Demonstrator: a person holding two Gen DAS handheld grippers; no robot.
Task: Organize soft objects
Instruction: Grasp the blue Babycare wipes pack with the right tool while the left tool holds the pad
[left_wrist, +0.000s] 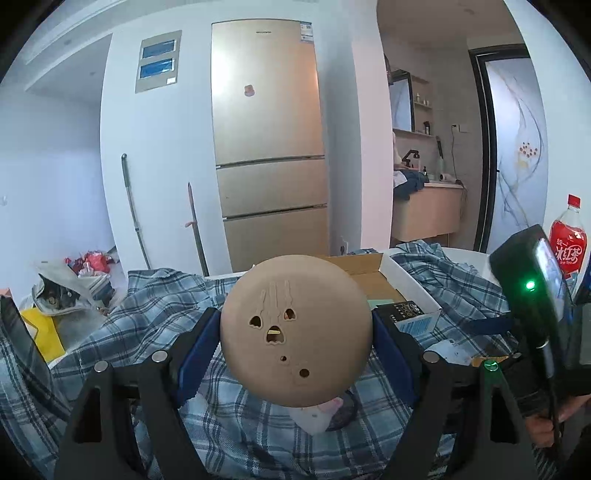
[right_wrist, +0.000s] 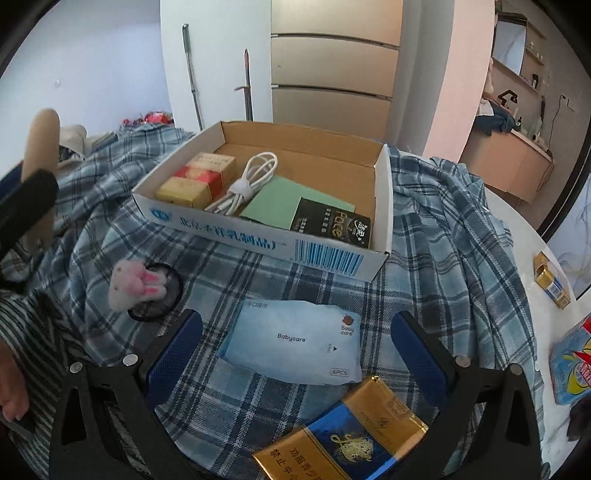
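Your left gripper (left_wrist: 295, 332) clamped the tan disc (left_wrist: 295, 328); your right gripper (right_wrist: 295, 350) stood apart around the wipes pack (right_wrist: 291, 341).

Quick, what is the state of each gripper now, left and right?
Left gripper: shut on the round tan disc, lifted above the plaid cloth.
Right gripper: open, empty, jaws either side of the Babycare wipes pack.

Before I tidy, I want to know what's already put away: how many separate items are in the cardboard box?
4 visible: a red-and-gold packet at the left, a coiled white cable beside it, a green card in the middle, and a black Face packet at the front right. Something could be hidden underneath.
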